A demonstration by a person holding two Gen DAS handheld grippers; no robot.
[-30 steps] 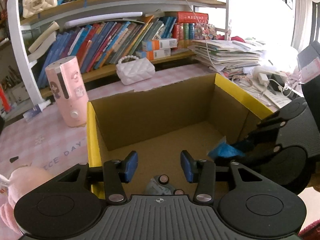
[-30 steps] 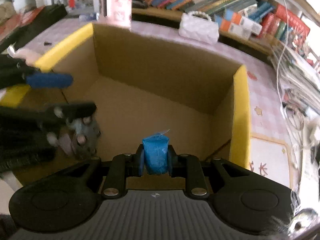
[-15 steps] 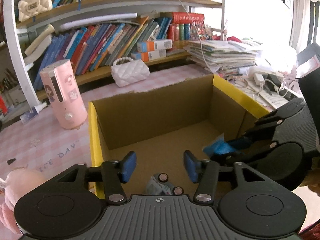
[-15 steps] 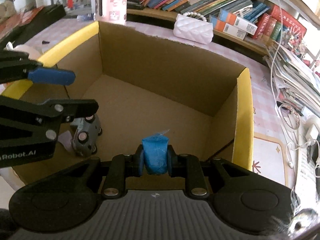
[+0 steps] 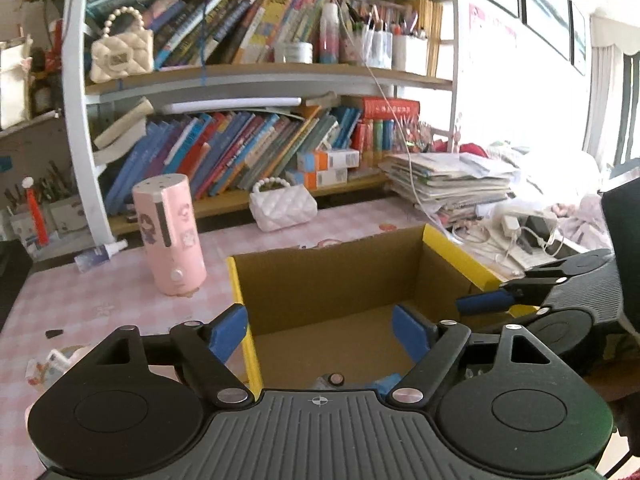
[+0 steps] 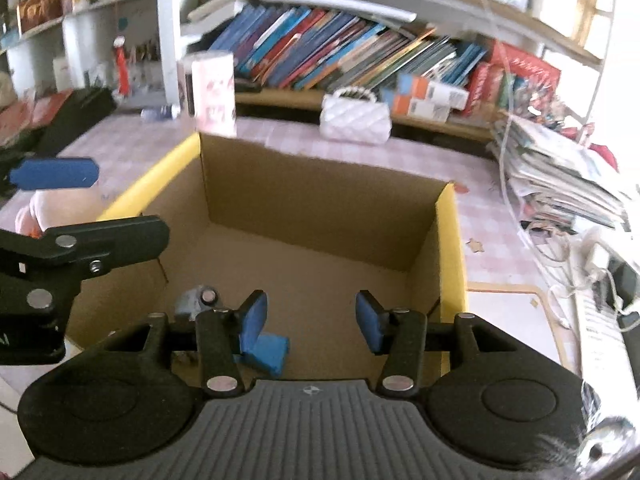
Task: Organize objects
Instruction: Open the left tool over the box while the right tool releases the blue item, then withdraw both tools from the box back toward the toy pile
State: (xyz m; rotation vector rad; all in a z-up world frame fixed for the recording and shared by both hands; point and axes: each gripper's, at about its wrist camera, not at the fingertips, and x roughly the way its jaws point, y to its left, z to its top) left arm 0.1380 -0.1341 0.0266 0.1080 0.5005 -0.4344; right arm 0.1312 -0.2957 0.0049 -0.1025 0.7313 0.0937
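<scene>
Both jaws have just been opening, nothing between them. My right hand-held gripper (image 6: 307,318) hangs empty over the blue packet (image 6: 267,353) on the cardboard box (image 6: 452,264) floor, beside the grey toy car (image 6: 197,301). The packet seems to lie flat, long axis crossways (half hidden). Left hand-held gripper (image 5: 320,334) spreads wide; it could clip the yellow rim.

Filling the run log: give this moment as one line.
left tool: opening, empty | right tool: opening, empty | blue block: lying in yellow-rimmed cardboard box | grey toy car: in box
</scene>
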